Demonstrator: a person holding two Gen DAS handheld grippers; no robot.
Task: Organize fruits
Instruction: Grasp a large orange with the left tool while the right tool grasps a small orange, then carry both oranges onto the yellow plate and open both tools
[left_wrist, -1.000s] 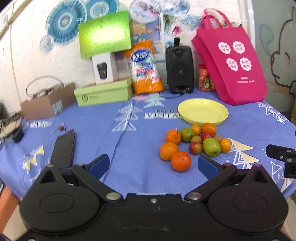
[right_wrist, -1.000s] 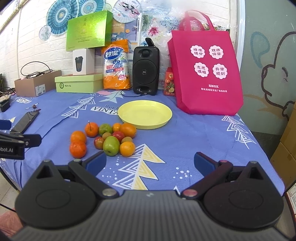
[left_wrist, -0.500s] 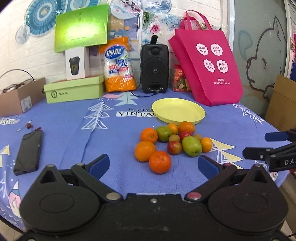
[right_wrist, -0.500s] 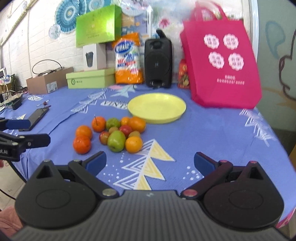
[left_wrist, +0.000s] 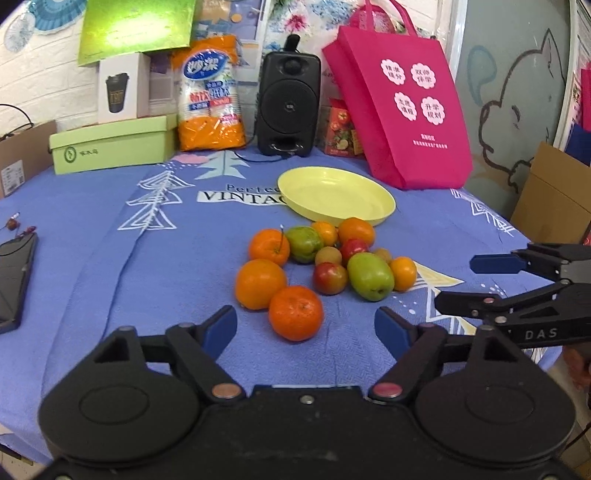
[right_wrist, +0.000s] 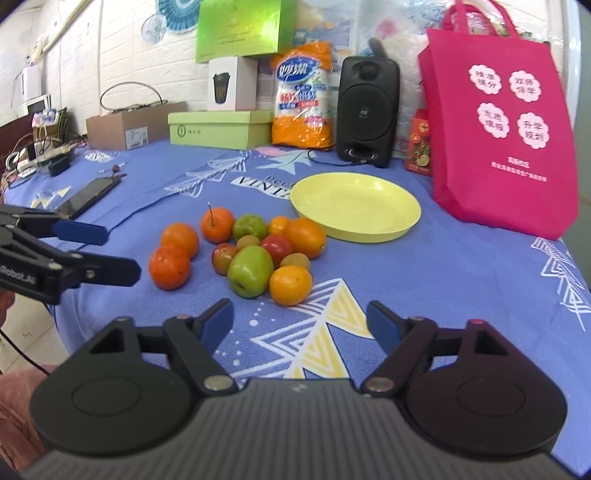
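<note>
A heap of fruit (left_wrist: 325, 262) lies on the blue cloth: several oranges, green apples and small red ones. Behind it sits an empty yellow plate (left_wrist: 334, 194). My left gripper (left_wrist: 306, 328) hovers just short of the nearest orange (left_wrist: 295, 312); its jaws are closing and nothing is between them. My right gripper (right_wrist: 300, 320) hangs before a small orange (right_wrist: 290, 285) and a green apple (right_wrist: 250, 271); its jaws are closing too, on nothing. The plate (right_wrist: 354, 206) also shows in the right wrist view. Each gripper appears from the side in the other's view.
Along the back stand a pink tote bag (left_wrist: 399, 107), a black speaker (left_wrist: 288, 103), an orange packet (left_wrist: 210, 99) and green boxes (left_wrist: 110, 142). A phone (right_wrist: 88, 195) lies at the left on the cloth. The table edge runs close on the right, beside cardboard boxes (left_wrist: 550, 192).
Both grippers have come down and closer to the fruit heap, which now looks larger. Their jaws stand narrower than before. The fruit has not moved.
</note>
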